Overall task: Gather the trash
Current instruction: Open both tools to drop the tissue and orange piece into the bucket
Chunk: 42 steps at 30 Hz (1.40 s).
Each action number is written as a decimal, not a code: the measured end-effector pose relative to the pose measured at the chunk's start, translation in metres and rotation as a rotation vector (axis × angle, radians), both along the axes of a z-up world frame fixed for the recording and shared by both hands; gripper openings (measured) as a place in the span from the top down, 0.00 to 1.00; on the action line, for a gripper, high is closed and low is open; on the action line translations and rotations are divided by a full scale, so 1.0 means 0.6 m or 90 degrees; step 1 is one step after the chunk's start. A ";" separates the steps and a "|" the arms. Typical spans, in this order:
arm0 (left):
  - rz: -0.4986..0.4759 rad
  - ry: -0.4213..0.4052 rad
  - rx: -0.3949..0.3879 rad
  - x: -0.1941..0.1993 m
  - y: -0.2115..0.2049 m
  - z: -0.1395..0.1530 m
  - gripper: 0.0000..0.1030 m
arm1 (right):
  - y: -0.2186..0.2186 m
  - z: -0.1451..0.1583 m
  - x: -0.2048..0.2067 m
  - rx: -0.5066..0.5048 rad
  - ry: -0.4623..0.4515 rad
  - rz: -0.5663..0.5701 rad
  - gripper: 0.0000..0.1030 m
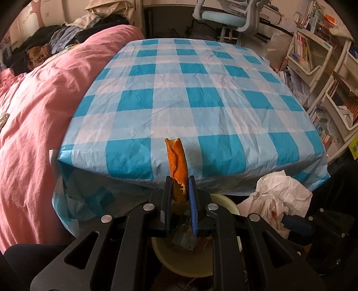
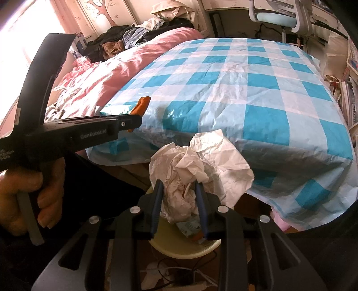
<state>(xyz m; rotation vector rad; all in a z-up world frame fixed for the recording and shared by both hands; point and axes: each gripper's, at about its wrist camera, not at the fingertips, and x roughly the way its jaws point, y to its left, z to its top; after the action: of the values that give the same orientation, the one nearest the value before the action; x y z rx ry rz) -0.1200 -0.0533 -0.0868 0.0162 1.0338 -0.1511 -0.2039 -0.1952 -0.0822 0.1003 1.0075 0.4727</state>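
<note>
My left gripper [image 1: 180, 182] is shut on an orange peel [image 1: 176, 161] that stands upright between its pads, in front of the table's near edge. A pale yellow bin [image 1: 185, 262] sits below it, with some trash inside. The right wrist view shows the same left gripper [image 2: 134, 120] from the side, held by a hand [image 2: 26, 197], with the peel [image 2: 141, 105] sticking out past it. My right gripper [image 2: 179, 188] is shut on a crumpled white paper wad [image 2: 197, 165] above the bin [image 2: 185, 248]. That wad [image 1: 277, 197] appears at the lower right of the left wrist view.
A table under a blue and white checked cloth [image 1: 190, 94] fills the middle. A pink duvet [image 1: 33, 116] with piled clothes lies to the left. Bookshelves [image 1: 322, 73] stand on the right, an office chair [image 1: 226, 18] behind. Cables [image 2: 179, 277] lie on the floor by the bin.
</note>
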 end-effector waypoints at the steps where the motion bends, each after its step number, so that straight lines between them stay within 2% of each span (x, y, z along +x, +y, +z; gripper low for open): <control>1: -0.001 0.004 0.001 0.000 -0.001 -0.002 0.87 | 0.000 0.000 0.000 0.000 0.000 0.000 0.71; 4: 0.006 0.012 0.000 0.001 0.000 -0.005 0.86 | -0.001 0.000 0.000 0.000 0.000 0.000 0.71; 5: 0.010 0.015 -0.003 0.001 0.003 -0.005 0.84 | -0.001 0.000 0.000 0.000 0.000 0.000 0.71; 8: 0.034 0.016 -0.016 0.002 0.014 -0.002 0.70 | -0.001 0.000 0.000 0.000 -0.001 0.000 0.71; 11: 0.049 0.006 -0.032 0.002 0.023 0.003 0.67 | -0.001 -0.001 0.000 -0.001 0.000 0.001 0.71; 23: 0.124 -0.074 -0.111 -0.006 0.067 0.044 0.51 | 0.016 -0.013 -0.001 -0.012 0.009 0.031 0.70; 27: 0.131 -0.084 -0.120 -0.006 0.070 0.049 0.48 | 0.029 -0.019 -0.006 -0.019 0.010 0.046 0.70; 42: 0.130 -0.090 -0.123 -0.007 0.067 0.051 0.48 | 0.062 -0.029 -0.012 -0.035 0.003 0.091 0.67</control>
<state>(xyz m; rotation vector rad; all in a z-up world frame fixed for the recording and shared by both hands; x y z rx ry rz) -0.1244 -0.0130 -0.0561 -0.2504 0.8706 -0.0627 -0.2113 -0.1578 -0.0994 -0.0200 1.0363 0.5746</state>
